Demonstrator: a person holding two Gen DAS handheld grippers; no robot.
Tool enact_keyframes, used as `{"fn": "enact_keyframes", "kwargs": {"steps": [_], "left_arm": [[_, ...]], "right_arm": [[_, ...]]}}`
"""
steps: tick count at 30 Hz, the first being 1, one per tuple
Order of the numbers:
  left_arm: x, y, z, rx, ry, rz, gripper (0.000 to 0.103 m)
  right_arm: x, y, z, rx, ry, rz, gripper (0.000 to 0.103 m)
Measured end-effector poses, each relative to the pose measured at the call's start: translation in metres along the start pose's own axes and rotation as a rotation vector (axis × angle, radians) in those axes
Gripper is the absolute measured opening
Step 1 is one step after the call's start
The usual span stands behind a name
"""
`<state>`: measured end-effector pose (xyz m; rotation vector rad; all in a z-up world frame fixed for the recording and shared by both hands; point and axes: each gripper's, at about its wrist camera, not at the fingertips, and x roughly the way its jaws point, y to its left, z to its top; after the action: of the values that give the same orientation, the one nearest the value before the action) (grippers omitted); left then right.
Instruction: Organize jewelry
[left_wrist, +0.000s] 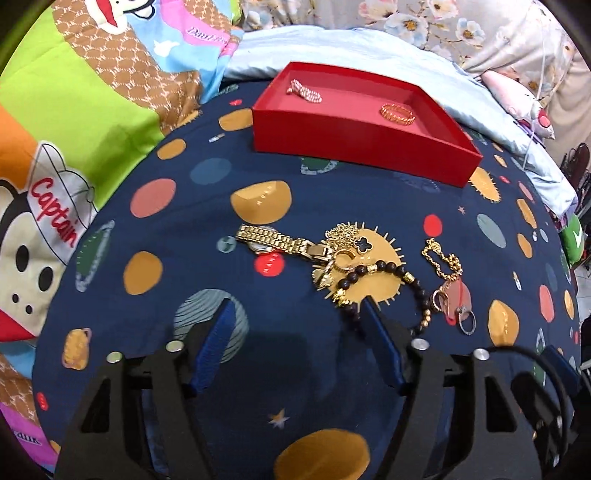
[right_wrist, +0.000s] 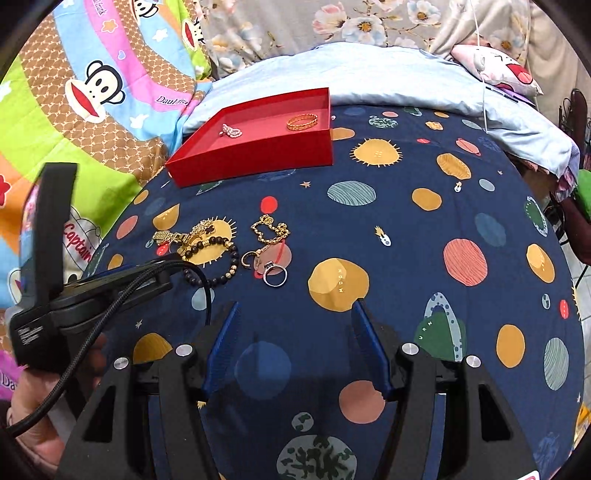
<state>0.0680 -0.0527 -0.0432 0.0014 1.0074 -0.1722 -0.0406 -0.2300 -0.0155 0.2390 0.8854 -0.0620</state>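
Note:
A red tray (left_wrist: 354, 144) (right_wrist: 258, 162) stands at the back of the dark planet-print cover, holding a gold ring (left_wrist: 397, 112) (right_wrist: 302, 121) and a pearl piece (left_wrist: 304, 91) (right_wrist: 231, 130). In front lie a gold watch (left_wrist: 280, 242), a gold clover necklace (left_wrist: 347, 236), a dark bead bracelet (left_wrist: 384, 284) (right_wrist: 221, 262), a gold chain (left_wrist: 443, 258) (right_wrist: 271, 229), a small hoop earring (right_wrist: 249, 258) and a silver ring (left_wrist: 467, 323) (right_wrist: 275, 275). My left gripper (left_wrist: 297, 306) is open and empty just before the bracelet. My right gripper (right_wrist: 293, 308) is open and empty, right of the pile.
A cartoon monkey blanket (left_wrist: 74, 129) lies to the left, a pale blue pillow (right_wrist: 406, 77) behind the tray, and a floral sheet (right_wrist: 332, 18) at the back. The left gripper's body and cable (right_wrist: 74, 295) show at the left of the right wrist view.

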Motion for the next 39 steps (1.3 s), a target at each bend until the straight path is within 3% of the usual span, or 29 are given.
{"fn": "enact_keyframes", "kwargs": {"steps": [4, 6, 8, 9, 16, 25, 32, 39], "left_arm": [[0.009, -0.008, 0.001, 0.018, 0.012, 0.023, 0.053], [0.009, -0.01, -0.001, 0.037, 0.006, 0.039, 0.039], [0.007, -0.009, -0.002, 0.055, 0.005, 0.042, 0.008], [0.006, -0.007, -0.002, 0.053, 0.011, 0.031, 0.007], [-0.007, 0.015, -0.006, 0.039, 0.025, -0.016, 0.007], [-0.032, 0.048, 0.004, -0.002, -0.034, 0.029, 0.007], [-0.035, 0.064, 0.011, -0.03, -0.042, 0.042, 0.007], [-0.032, 0.072, 0.017, -0.042, -0.041, 0.039, 0.007]], "right_arm": [[0.002, -0.001, 0.001, 0.001, 0.006, 0.003, 0.06], [0.004, -0.001, 0.001, 0.002, 0.01, 0.005, 0.061], [0.008, -0.001, 0.002, 0.002, 0.015, 0.008, 0.061], [0.009, -0.001, 0.002, 0.003, 0.018, 0.008, 0.06], [0.018, 0.005, 0.007, -0.004, 0.024, 0.017, 0.06], [0.03, 0.022, 0.014, -0.035, 0.03, 0.038, 0.06], [0.044, 0.049, 0.025, -0.089, 0.034, 0.075, 0.058], [0.063, 0.047, 0.04, -0.078, 0.039, 0.048, 0.056]]}}
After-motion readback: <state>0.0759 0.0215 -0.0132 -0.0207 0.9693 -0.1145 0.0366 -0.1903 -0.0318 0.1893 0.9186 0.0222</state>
